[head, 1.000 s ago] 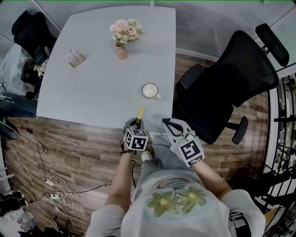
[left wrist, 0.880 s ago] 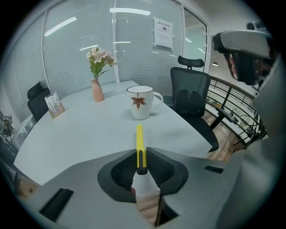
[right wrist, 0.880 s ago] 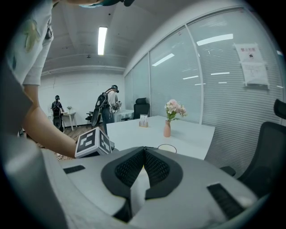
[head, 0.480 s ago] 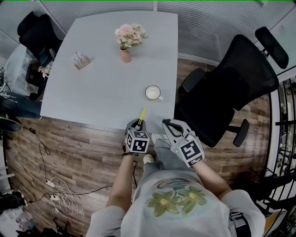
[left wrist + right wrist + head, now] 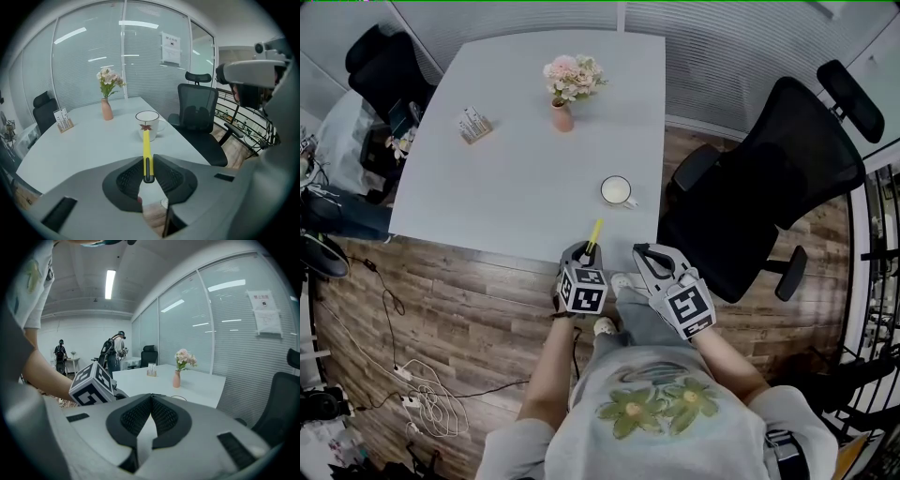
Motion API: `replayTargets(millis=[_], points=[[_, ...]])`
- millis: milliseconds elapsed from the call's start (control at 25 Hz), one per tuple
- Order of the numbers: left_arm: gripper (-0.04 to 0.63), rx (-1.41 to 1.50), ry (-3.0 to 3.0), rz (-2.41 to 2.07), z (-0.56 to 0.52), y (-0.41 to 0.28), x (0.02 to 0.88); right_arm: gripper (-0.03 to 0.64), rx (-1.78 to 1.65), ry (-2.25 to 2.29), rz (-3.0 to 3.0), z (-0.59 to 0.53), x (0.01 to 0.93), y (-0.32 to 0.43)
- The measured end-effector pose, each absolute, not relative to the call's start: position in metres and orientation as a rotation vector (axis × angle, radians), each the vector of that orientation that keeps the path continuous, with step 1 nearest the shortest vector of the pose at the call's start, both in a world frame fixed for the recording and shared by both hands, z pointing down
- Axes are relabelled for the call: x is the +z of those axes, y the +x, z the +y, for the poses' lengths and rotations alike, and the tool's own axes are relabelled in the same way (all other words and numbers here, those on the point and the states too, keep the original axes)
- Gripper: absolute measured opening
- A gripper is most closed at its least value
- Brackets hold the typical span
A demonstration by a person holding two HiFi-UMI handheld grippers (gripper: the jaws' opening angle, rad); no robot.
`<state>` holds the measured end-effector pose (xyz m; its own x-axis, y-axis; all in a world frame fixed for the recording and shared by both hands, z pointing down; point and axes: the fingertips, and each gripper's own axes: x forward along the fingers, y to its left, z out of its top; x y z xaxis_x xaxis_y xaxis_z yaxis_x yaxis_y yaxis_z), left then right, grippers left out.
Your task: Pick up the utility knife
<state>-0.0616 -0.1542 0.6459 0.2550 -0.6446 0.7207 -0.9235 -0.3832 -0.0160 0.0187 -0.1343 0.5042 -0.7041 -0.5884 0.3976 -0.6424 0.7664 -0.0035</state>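
Observation:
The utility knife (image 5: 594, 232) is a slim yellow stick with a black butt end. My left gripper (image 5: 584, 251) is shut on that butt end at the table's near edge. In the left gripper view the knife (image 5: 146, 150) sticks out forward from between the pads of the left gripper (image 5: 148, 176) and hangs above the tabletop, pointing at a white mug (image 5: 149, 124). My right gripper (image 5: 643, 253) hovers just right of it, off the table's corner. In the right gripper view the right gripper (image 5: 151, 401) is shut with its pads meeting and nothing between them.
On the pale grey table (image 5: 487, 187) stand a white mug (image 5: 617, 191), a pink vase of flowers (image 5: 562, 112) and a small card holder (image 5: 474, 125). A black office chair (image 5: 769, 187) stands to the right. Cables lie on the wooden floor (image 5: 422, 394).
My left gripper has lifted a little with the knife in it. The right gripper has stayed where it was.

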Motion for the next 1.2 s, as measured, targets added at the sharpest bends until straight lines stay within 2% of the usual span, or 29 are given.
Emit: replayTargets(millis=[1200], points=[[0.067, 0.728, 2.287, -1.489, -0.154, -0.067, 0.544, 0.002, 0.125, 0.941, -2.611, -0.136, 0.487, -0.013]])
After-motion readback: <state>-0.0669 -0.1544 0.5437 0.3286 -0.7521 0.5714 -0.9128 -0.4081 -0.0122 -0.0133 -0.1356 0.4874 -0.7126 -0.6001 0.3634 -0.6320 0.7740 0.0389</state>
